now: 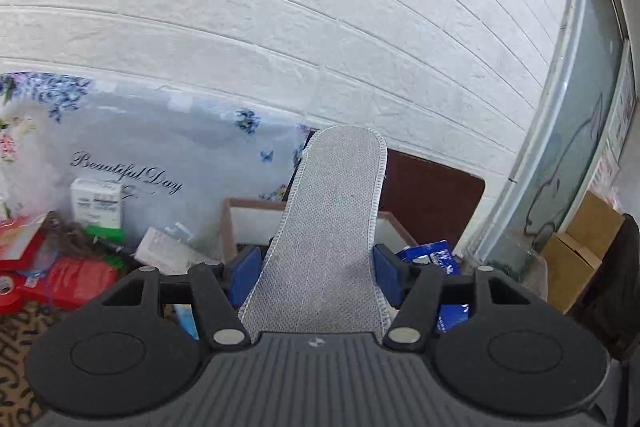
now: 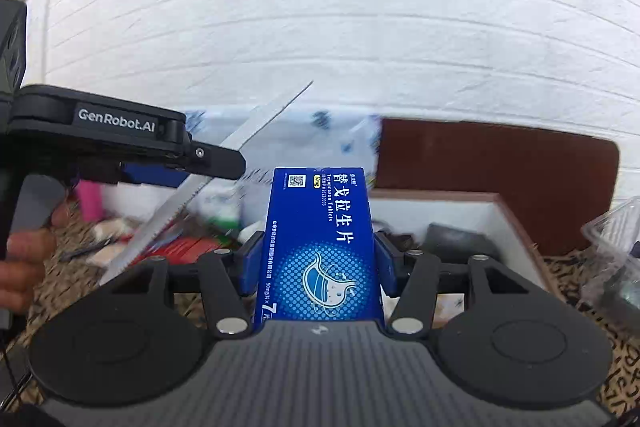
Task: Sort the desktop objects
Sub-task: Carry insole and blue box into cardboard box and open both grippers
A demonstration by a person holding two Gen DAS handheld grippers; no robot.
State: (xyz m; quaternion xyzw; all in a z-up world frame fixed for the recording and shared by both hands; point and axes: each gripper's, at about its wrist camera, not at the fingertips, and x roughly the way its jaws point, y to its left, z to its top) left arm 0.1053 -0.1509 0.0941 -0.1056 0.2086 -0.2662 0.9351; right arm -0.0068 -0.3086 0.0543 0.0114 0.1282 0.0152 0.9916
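Observation:
My left gripper (image 1: pixel 318 273) is shut on a grey mesh insole (image 1: pixel 332 227) that stands up between the blue pads, above a white box with a brown rim (image 1: pixel 228 223). My right gripper (image 2: pixel 318 261) is shut on a blue medicine box (image 2: pixel 320 247) with white Chinese lettering, held in the air in front of the same white box (image 2: pixel 500 219). In the right wrist view the left gripper (image 2: pixel 120 139) is at the left, and the insole shows edge-on (image 2: pixel 208 187), tilted.
A white brick wall (image 1: pixel 280 27) stands behind. A floral bag (image 1: pixel 160 147), a white carton (image 1: pixel 96 203), red packets (image 1: pixel 76 283) and another blue box (image 1: pixel 436 255) lie about. Cardboard boxes (image 1: pixel 580 251) stand at the right. A clear plastic container (image 2: pixel 616 251) sits right of the white box.

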